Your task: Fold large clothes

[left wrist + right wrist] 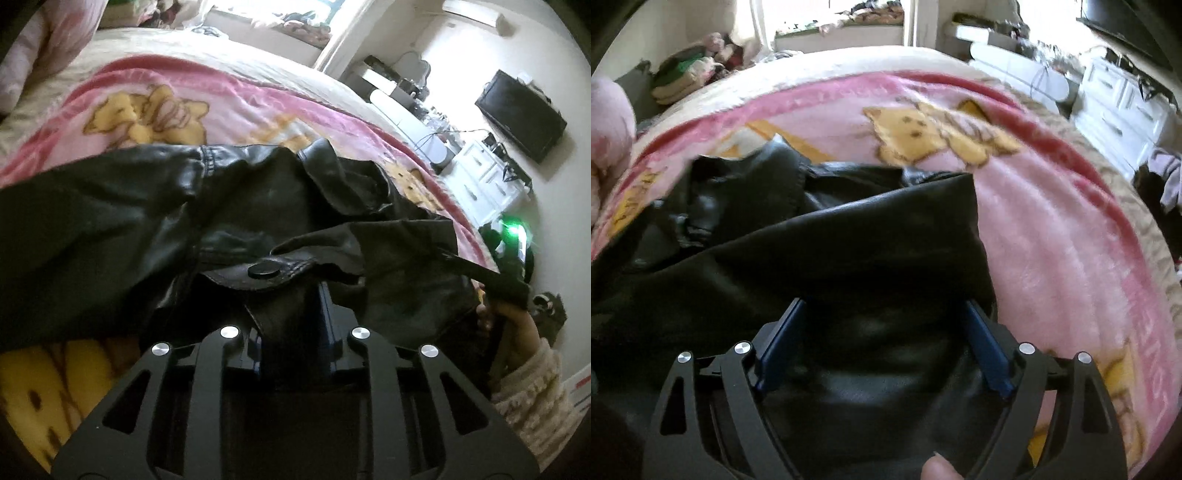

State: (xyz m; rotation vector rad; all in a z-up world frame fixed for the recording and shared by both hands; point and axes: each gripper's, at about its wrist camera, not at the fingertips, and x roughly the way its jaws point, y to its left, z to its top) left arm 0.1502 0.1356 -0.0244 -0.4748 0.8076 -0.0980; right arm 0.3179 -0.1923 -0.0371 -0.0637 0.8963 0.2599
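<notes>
A black leather jacket (240, 206) lies crumpled on a pink bear-print blanket (177, 107) on a bed. My left gripper (295, 295) is shut on a flap of the jacket just below a black snap button (263, 272). In the left wrist view the right gripper (511, 254) shows at the far right, at another edge of the jacket. In the right wrist view the right gripper (886, 317) is open, its blue pads (779, 343) spread wide over a smooth panel of the jacket (849, 240). The blanket (1052, 240) lies to the right.
A white dresser (484, 184) and a dark TV (521, 114) stand against the wall beyond the bed's right side. A pile of clothes (683, 77) sits past the bed's far left. A pink pillow (609, 125) lies at the left edge.
</notes>
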